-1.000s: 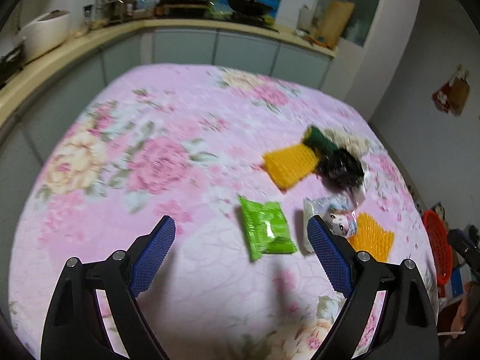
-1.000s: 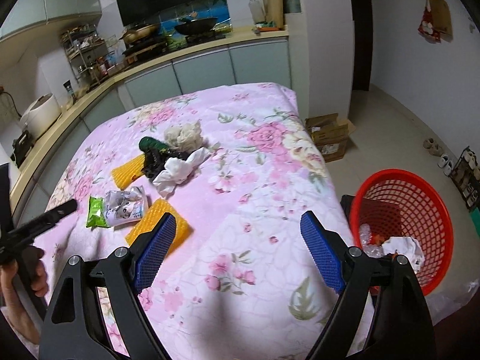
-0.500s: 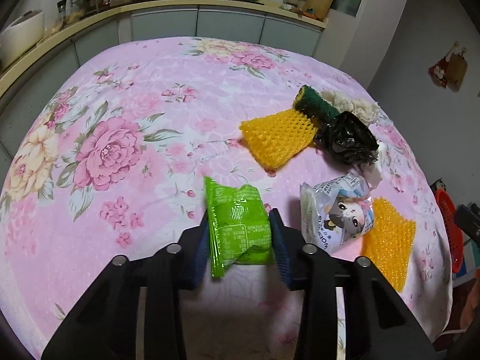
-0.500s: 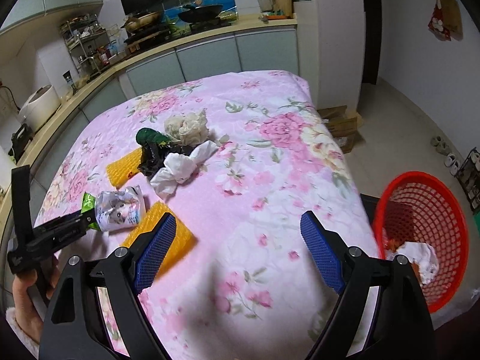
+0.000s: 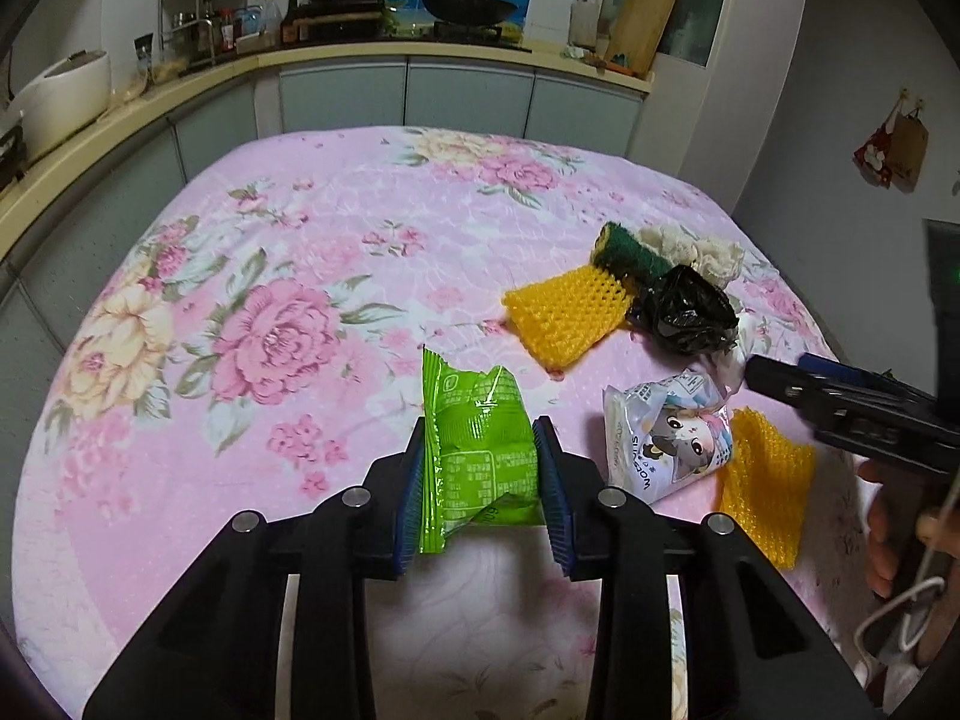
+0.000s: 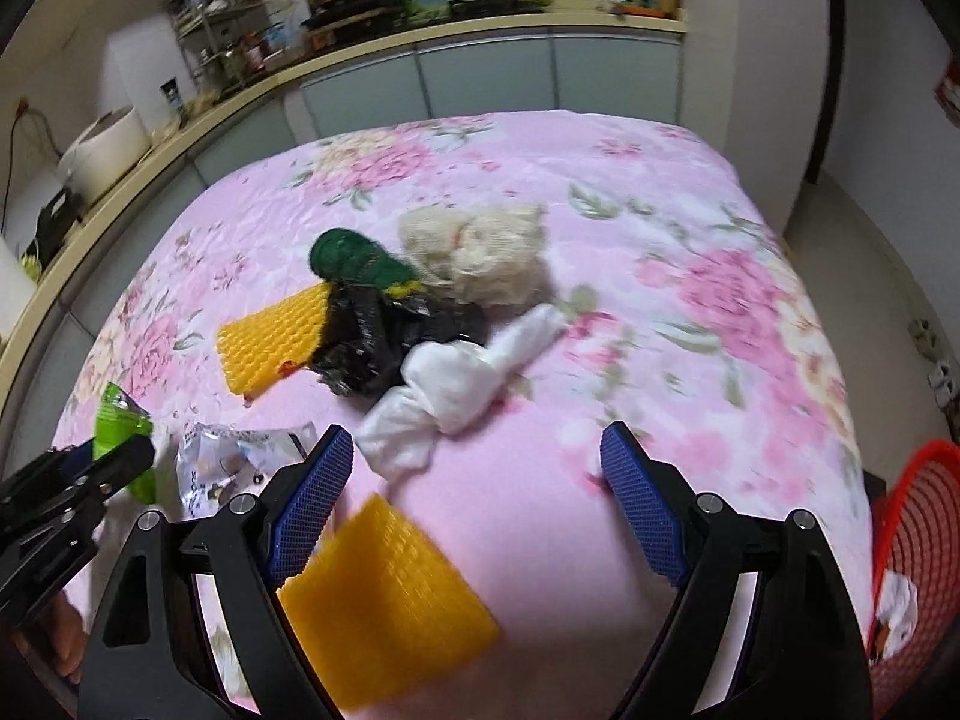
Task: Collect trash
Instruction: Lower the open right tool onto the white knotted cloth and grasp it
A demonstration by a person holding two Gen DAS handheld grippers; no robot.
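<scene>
The green wrapper (image 5: 474, 450) sits low in the centre of the left wrist view, pinched between the blue pads of the left gripper (image 5: 477, 480), which is clamped on both its sides with the jaws narrowed around it, over the pink flowered cloth (image 5: 300, 252). Just right of it lies a silver packet (image 5: 666, 444) with a cartoon face, and beside that, at the lower right, a yellow foam net (image 5: 762, 492). Further up and right, a second yellow net (image 5: 567, 315) touches a green scouring pad (image 5: 624, 255), a crumpled black bag (image 5: 687, 312) and a cream-coloured wad (image 5: 696, 252). In the right wrist view the right gripper (image 6: 477, 486) is spread wide and holds nothing, its pads hovering over the cloth, with a knotted white bag (image 6: 456, 387) just above its left pad in the frame. A red basket (image 6: 918, 546) stands off the cloth's edge at the lower right, with some white scrap in it.
</scene>
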